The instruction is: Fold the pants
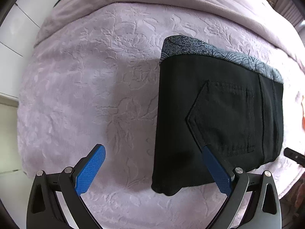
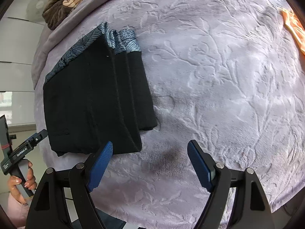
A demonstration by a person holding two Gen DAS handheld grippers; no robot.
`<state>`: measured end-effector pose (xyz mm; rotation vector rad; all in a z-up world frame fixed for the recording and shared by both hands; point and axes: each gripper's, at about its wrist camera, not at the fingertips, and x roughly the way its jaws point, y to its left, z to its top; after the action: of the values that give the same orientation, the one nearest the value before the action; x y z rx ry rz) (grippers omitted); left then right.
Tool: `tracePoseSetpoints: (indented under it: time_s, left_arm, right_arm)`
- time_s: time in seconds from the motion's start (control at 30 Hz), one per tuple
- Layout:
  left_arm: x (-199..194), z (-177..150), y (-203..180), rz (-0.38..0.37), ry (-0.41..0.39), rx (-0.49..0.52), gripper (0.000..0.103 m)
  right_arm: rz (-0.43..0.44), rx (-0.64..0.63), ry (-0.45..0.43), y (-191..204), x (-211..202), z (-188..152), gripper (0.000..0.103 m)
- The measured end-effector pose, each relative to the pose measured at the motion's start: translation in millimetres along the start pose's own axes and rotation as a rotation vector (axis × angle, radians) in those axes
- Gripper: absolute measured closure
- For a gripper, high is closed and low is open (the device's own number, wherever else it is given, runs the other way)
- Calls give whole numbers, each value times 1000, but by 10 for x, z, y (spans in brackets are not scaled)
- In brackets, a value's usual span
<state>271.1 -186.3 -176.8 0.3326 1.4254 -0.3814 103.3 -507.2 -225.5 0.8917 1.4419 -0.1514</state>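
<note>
Black pants (image 1: 219, 114) lie folded into a compact rectangle on the lilac bedspread (image 1: 95, 76), back pocket up, with a grey patterned lining along the far edge. My left gripper (image 1: 152, 148) is open and empty above the near left edge of the pants. In the right wrist view the folded pants (image 2: 91, 99) lie at the left. My right gripper (image 2: 150, 147) is open and empty over the bedspread (image 2: 219, 85), just right of the pants' near corner. The left gripper's body (image 2: 21, 152) shows at the far left, held by a hand.
A brown and cream blanket (image 2: 64, 2) lies at the head of the bed. An orange item (image 2: 294, 28) lies at the bed's right edge. White walls and floor lie beyond the bed's left side.
</note>
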Motion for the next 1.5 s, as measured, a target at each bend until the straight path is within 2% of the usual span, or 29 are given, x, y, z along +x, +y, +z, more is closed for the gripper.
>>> tracePoseSetpoints:
  time_s: [0.13, 0.3, 0.37, 0.47, 0.6, 0.7, 0.77, 0.9, 1.0, 1.07, 1.13, 1.23, 1.3, 1.5]
  left_arm:
    - [52, 71, 90, -70, -5, -27, 1]
    - [87, 217, 218, -221, -23, -34, 1]
    - [145, 269, 239, -287, -19, -12, 1]
    - [256, 327, 208, -331, -20, 51, 1]
    - [432, 398, 134, -409, -1, 103, 1]
    - [565, 469, 34, -459, 3, 124, 1]
    - [636, 513, -33, -489, 6, 127, 1]
    - [722, 546, -132, -523, 18, 132, 0]
    - [749, 536, -121, -527, 19, 97, 1]
    - [659, 492, -109, -557, 2, 80, 22]
    - [511, 446, -165, -539, -27, 97, 32]
    - [293, 371, -244, -504, -58, 137, 41]
    - [207, 355, -264, -508, -65, 134, 41]
    - [-137, 149, -142, -518, -69, 117, 41]
  right_arm:
    - [36, -21, 3, 59, 55, 38, 20]
    - [111, -79, -12, 143, 54, 170, 20]
    - [137, -100, -22, 151, 64, 252, 20]
    - [183, -106, -28, 100, 113, 376, 20]
    - [260, -93, 7, -35, 247, 508, 20]
    - [369, -110, 45, -115, 385, 542, 20]
    - [396, -120, 59, -134, 462, 571, 19]
    - [472, -87, 71, -147, 606, 660, 19]
    - [485, -51, 85, -150, 721, 702, 20]
    - [474, -44, 81, -119, 725, 703, 26]
    - [491, -23, 75, -121, 678, 677, 37]
    - [547, 4, 59, -156, 532, 602, 51]
    - [593, 30, 52, -189, 429, 555, 57]
    - [643, 25, 71, -81, 348, 477, 57]
